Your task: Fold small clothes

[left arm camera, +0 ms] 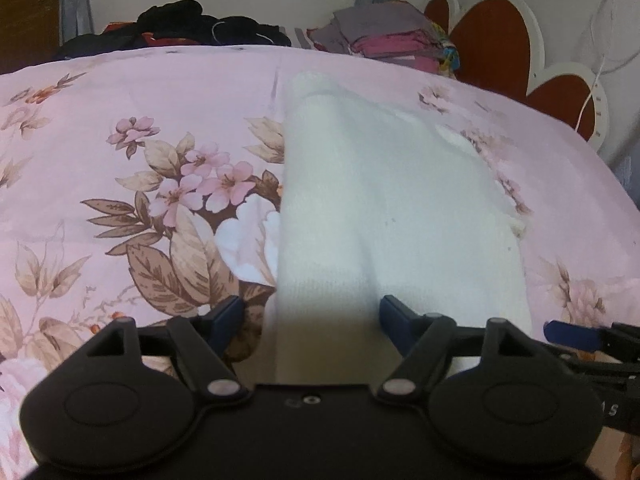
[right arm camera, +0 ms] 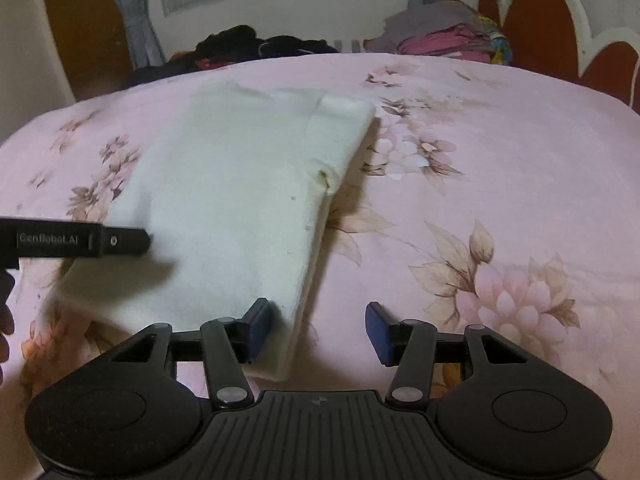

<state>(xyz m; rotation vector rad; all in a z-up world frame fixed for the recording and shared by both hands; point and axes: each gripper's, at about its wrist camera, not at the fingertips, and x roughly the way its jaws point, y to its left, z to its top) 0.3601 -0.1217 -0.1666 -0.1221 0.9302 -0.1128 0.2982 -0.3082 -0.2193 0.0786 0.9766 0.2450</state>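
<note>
A white knitted garment (left arm camera: 384, 208) lies folded lengthwise on the pink floral bedspread (left arm camera: 120, 120); it also shows in the right wrist view (right arm camera: 240, 192). My left gripper (left arm camera: 312, 316) is open, its jaws astride the garment's near left edge. My right gripper (right arm camera: 316, 328) is open at the garment's near right corner, with the left finger (right arm camera: 258, 330) over the cloth and the right finger over bare bedspread (right arm camera: 500, 160). The left gripper (right arm camera: 124, 242) shows from the side in the right wrist view, above the garment's left part. The right gripper's blue tip (left arm camera: 568, 334) shows at the right edge of the left wrist view.
A stack of folded grey and pink clothes (left arm camera: 380, 40) sits at the far right of the bed, also in the right wrist view (right arm camera: 444, 36). A dark heap of clothes (left arm camera: 176, 26) lies at the far left. A red and white headboard (left arm camera: 520, 48) stands to the right.
</note>
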